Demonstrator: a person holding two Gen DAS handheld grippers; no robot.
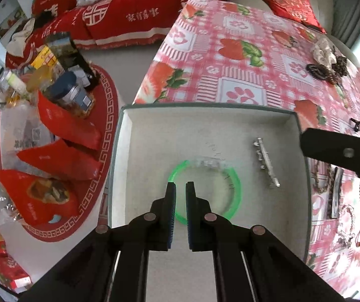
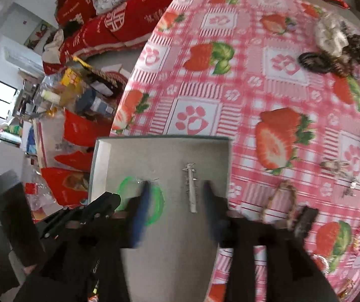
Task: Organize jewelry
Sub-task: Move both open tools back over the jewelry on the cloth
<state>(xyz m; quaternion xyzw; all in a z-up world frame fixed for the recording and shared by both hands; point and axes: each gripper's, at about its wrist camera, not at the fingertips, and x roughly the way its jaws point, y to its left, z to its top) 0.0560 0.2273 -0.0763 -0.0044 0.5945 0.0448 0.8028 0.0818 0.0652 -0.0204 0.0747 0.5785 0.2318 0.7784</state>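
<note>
A table with a pink checked strawberry cloth (image 1: pixel 242 58) fills the right. Beyond it a sofa under red printed covers (image 1: pixel 129 20) and a red cushion (image 1: pixel 288 2). Far left, white walls and a bright window (image 2: pixel 1 100). The floor (image 1: pixel 129 58) is pale.

one tray (image 1: pixel 303 151), one green bangle (image 1: pixel 235 183), one silver hair clip (image 1: pixel 265 161)

- The left gripper (image 1: pixel 180 184) is showing black linkage arms, round silver rivets at the joints and blue ribbed pads on its fingers (image 1: pixel 171 201).
- The right gripper (image 2: pixel 176 186) is showing matching black arms and a blue-faced finger (image 2: pixel 142 201), all blurring.
</note>
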